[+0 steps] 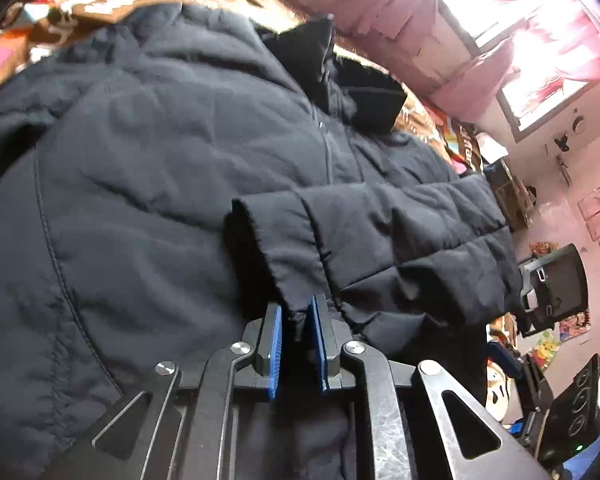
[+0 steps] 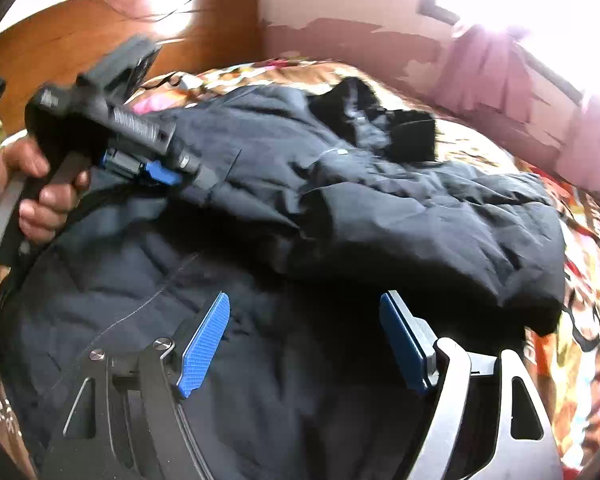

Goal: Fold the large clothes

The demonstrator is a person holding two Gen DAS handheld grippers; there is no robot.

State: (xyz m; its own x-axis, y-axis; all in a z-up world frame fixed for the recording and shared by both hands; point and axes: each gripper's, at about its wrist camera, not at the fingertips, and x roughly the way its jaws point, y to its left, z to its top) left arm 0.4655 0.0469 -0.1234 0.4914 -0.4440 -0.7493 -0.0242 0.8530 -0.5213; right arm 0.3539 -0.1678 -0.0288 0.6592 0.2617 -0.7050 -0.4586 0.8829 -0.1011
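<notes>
A large dark navy puffer jacket lies spread on a bed, front up, its black hood at the far end. One quilted sleeve is folded across the body. My left gripper is shut on the sleeve's cuff edge, which sits between its blue pads. In the right wrist view the same jacket fills the middle. My right gripper is open just above the jacket's lower body, holding nothing. The left gripper shows there at upper left, held by a hand.
The bed has a patterned orange and brown blanket and a wooden headboard. A pink wall with a bright window is on the right. Black equipment and clutter stand beside the bed on the right.
</notes>
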